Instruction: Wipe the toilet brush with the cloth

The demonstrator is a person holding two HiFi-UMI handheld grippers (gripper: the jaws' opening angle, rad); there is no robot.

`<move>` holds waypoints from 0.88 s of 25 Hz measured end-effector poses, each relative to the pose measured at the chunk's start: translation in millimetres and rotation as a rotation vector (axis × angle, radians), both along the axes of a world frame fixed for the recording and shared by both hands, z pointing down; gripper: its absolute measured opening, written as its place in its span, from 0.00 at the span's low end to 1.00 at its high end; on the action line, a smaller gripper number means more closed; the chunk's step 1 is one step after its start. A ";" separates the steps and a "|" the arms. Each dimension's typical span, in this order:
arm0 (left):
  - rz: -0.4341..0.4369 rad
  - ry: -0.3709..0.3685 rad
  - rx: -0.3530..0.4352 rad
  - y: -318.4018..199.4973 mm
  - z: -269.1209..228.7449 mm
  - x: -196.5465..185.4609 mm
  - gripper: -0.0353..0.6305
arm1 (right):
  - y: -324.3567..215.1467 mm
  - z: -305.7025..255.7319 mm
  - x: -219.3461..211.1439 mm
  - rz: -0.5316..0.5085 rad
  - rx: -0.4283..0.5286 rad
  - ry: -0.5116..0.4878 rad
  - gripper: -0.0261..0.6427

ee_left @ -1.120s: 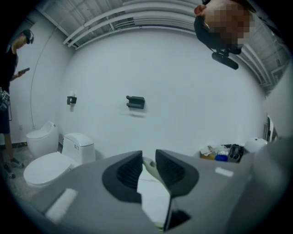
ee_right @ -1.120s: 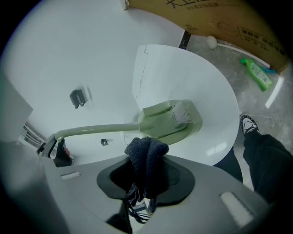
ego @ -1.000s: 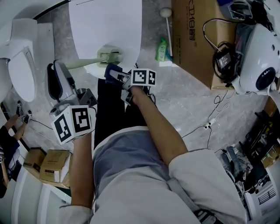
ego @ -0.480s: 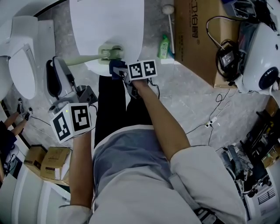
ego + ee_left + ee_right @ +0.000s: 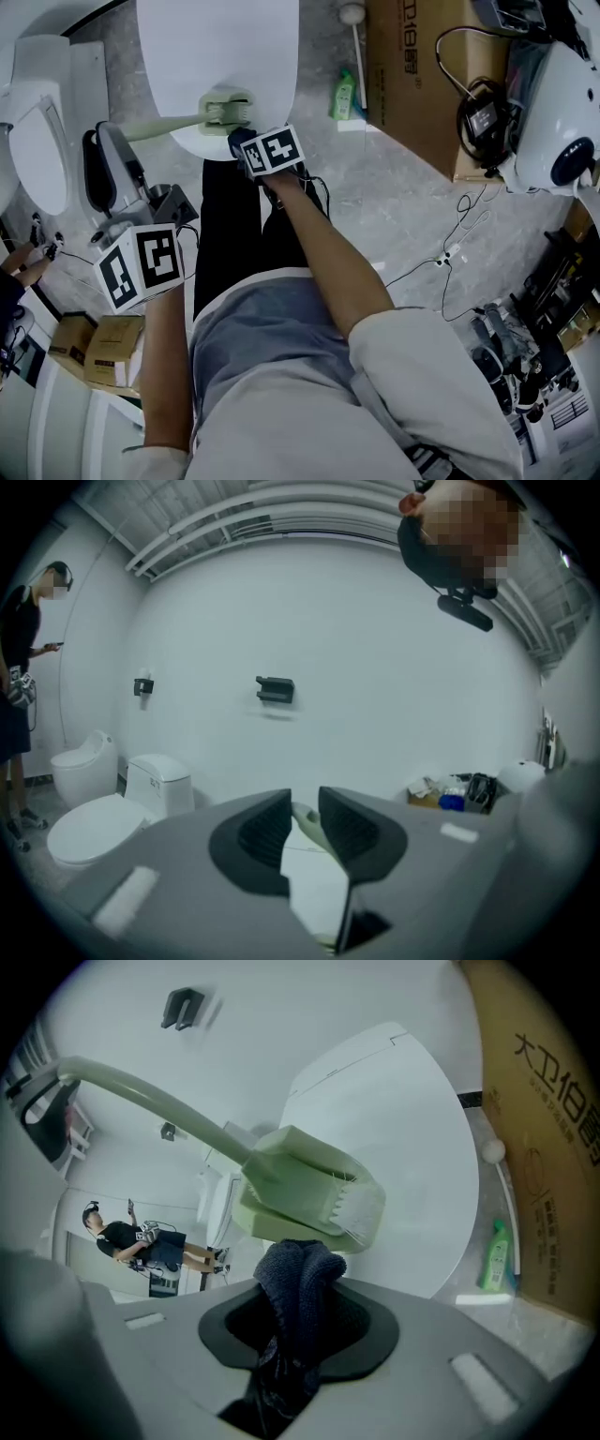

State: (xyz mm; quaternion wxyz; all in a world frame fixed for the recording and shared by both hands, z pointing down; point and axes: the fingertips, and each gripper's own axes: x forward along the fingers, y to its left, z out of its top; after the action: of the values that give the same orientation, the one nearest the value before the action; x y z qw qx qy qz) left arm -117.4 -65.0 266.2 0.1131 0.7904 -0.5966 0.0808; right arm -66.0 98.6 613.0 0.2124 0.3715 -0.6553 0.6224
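Toilet brush (image 5: pixel 302 1194): handle pinched in left claw (image 5: pixel 305 810), head held above white tabletop (image 5: pixel 216 47). Cloth (image 5: pixel 298 1279): pinched in right claw (image 5: pixel 298 1324), laid against the head's underside. Wiping judged under way, not finished.

Grey marbled floor (image 5: pixel 394 206) carries pretty much everything. White oval bench (image 5: pixel 216 56) stands on it at the far end. Just to the right of the bench there's a green bottle (image 5: pixel 344 94), upright, and a white stick w/ ball end (image 5: pixel 360 56), both close by a big cardboard box (image 5: pixel 412 84). Thin cable (image 5: pixel 448 255) trails over the tiles. Left side: white toilet (image 5: pixel 37 141), plus small cardboard boxes (image 5: pixel 98 352) nearer in. Far right: white rounded machine (image 5: pixel 553 122), base hidden by clutter.
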 end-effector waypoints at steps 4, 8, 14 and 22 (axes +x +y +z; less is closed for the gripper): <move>0.003 0.002 -0.004 0.3 1.0 0.6 0.05 | 7.1 16.7 12.3 -0.037 -0.064 0.081 0.19; 0.004 0.007 -0.003 0.4 1.1 -1.3 0.05 | 4.1 10.1 9.3 -0.033 -0.088 0.023 0.19; 0.008 0.015 -0.006 -0.6 1.1 -1.4 0.05 | -4.6 -9.3 3.3 -0.019 -0.091 -0.060 0.19; 0.013 0.019 -0.009 -0.9 1.4 -0.9 0.05 | -12.0 -19.0 13.8 -0.140 -0.029 0.001 0.19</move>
State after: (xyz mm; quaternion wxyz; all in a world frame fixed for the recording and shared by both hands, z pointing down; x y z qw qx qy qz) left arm -118.3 -66.0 267.6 0.1216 0.7947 -0.5898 0.0765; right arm -52.3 86.6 594.0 0.2612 0.3220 -0.6706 0.6151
